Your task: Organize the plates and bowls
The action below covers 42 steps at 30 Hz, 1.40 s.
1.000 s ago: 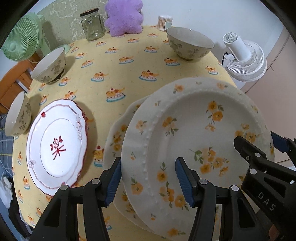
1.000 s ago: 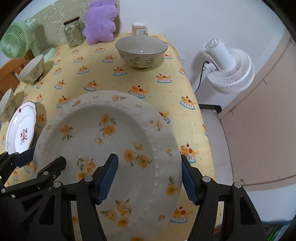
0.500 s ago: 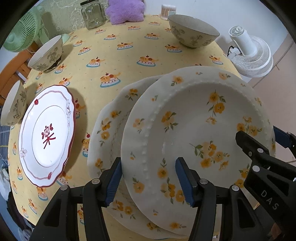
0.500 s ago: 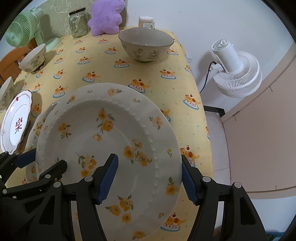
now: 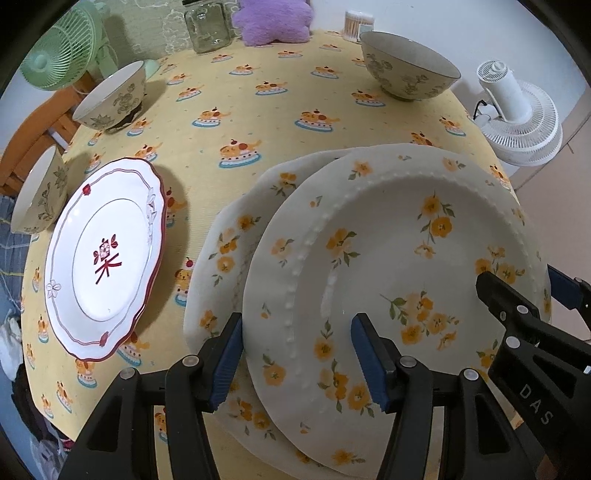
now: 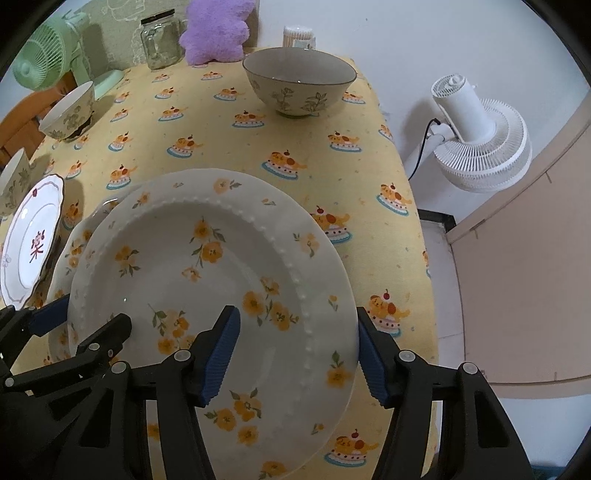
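A big white plate with yellow flowers (image 5: 399, 236) (image 6: 207, 273) is held between both grippers. My left gripper (image 5: 295, 325) is shut on its left rim. My right gripper (image 6: 295, 314) grips the right rim between its jaws, which are closing tighter. The plate lies tilted over a matching flowered plate (image 5: 229, 251) on the yellow tablecloth; whether they touch I cannot tell. A red-rimmed plate (image 5: 103, 258) lies to the left. Three flowered bowls stand around: one far right (image 5: 406, 66), two at the left edge (image 5: 114, 96) (image 5: 37, 192).
Along the back of the table stand a green fan (image 5: 59, 55), a glass jar (image 5: 207, 26), a purple plush (image 5: 273, 18) and a toothpick holder (image 5: 358, 24). A white fan (image 6: 480, 147) sits on the floor past the table's right edge.
The flowered plate stays gripped by both grippers and has tipped a little. More of the plate underneath shows on its left. The right jaws stand slightly narrower.
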Tool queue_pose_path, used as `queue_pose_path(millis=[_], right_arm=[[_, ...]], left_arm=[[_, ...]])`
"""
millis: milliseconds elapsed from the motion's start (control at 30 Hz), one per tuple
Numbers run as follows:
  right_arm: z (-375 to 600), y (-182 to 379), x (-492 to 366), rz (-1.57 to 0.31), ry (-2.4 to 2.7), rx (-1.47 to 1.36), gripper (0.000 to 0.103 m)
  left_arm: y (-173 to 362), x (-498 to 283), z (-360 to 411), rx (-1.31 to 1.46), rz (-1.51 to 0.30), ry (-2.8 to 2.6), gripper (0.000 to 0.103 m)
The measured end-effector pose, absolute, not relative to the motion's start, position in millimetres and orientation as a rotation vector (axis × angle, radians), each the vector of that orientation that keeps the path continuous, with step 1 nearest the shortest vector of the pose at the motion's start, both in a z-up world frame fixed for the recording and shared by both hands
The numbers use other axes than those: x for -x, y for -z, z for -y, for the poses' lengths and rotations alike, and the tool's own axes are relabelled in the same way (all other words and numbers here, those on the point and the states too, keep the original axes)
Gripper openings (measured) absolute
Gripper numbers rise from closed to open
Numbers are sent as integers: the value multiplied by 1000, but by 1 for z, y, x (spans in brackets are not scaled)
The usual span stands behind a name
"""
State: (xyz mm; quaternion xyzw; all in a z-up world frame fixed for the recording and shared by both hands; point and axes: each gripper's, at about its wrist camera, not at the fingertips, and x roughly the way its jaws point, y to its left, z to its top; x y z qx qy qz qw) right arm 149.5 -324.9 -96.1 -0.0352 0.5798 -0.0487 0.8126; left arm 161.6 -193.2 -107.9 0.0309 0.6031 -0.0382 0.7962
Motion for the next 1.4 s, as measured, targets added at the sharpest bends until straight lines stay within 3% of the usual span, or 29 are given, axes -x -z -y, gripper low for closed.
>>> queue_pose_path(millis=[333, 433, 600, 1200, 1400], right_arm=[[327, 101, -148, -1260, 92, 54, 54], [326, 96, -145, -1242, 86, 72, 53], [327, 95, -144, -1247, 92, 93, 43], [307, 104, -162, -1272, 95, 115, 43], [302, 106, -163, -1288, 75, 137, 52]], left_arm=[[107, -159, 196, -113, -1270, 41, 65], [103, -156, 203, -156, -1239, 35, 72], [101, -153, 204, -168, -1238, 24, 75], [95, -154, 174, -69, -1231, -46, 77], [95, -153, 174, -66, -1236, -53, 77]])
